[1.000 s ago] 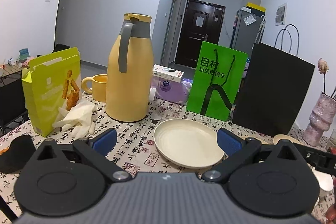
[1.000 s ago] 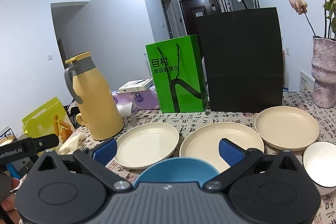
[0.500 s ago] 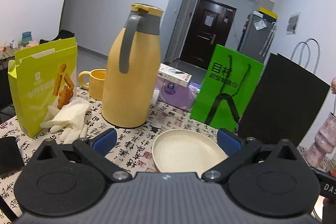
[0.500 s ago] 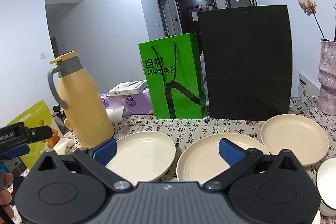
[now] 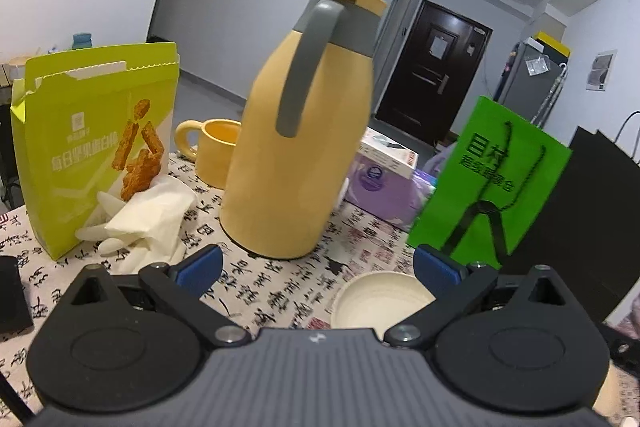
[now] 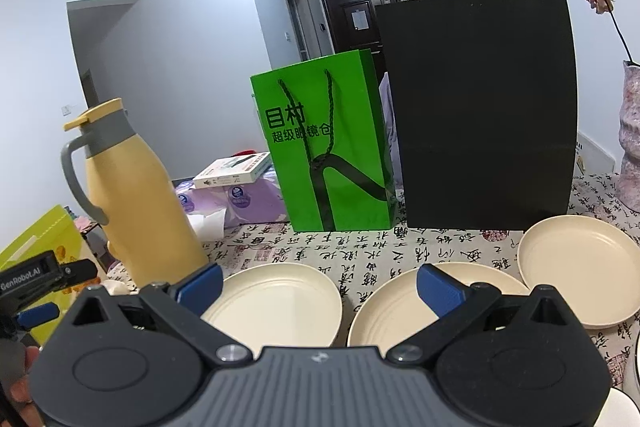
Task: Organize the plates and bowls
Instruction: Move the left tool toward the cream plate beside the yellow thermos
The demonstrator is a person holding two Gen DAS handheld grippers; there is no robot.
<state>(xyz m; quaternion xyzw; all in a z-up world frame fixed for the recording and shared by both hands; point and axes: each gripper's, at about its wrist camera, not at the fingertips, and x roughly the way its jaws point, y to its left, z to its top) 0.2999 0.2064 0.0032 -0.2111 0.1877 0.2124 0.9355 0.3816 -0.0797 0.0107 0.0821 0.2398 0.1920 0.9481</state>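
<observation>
Three cream plates lie in a row on the patterned tablecloth in the right wrist view: a left plate (image 6: 280, 301), a middle plate (image 6: 390, 311) and a right plate (image 6: 580, 267). My right gripper (image 6: 320, 289) is open just above the near rims of the left and middle plates, holding nothing. A sliver of a white bowl (image 6: 631, 371) shows at the right edge. In the left wrist view my left gripper (image 5: 318, 267) is open and holds nothing. One cream plate (image 5: 380, 301) lies low between its fingers, partly hidden by the gripper body.
A tall yellow thermos (image 5: 300, 147), a yellow mug (image 5: 216, 151), a lime snack box (image 5: 92, 147) and white gloves (image 5: 148, 219) crowd the left side. At the back stand a green bag (image 6: 332, 151), a black bag (image 6: 480, 107) and a vase (image 6: 632, 155).
Both cameras have moved closer to the table and tilted up. The blue bowl under the right gripper has dropped out of view. The plate sits lower and smaller in the left view.
</observation>
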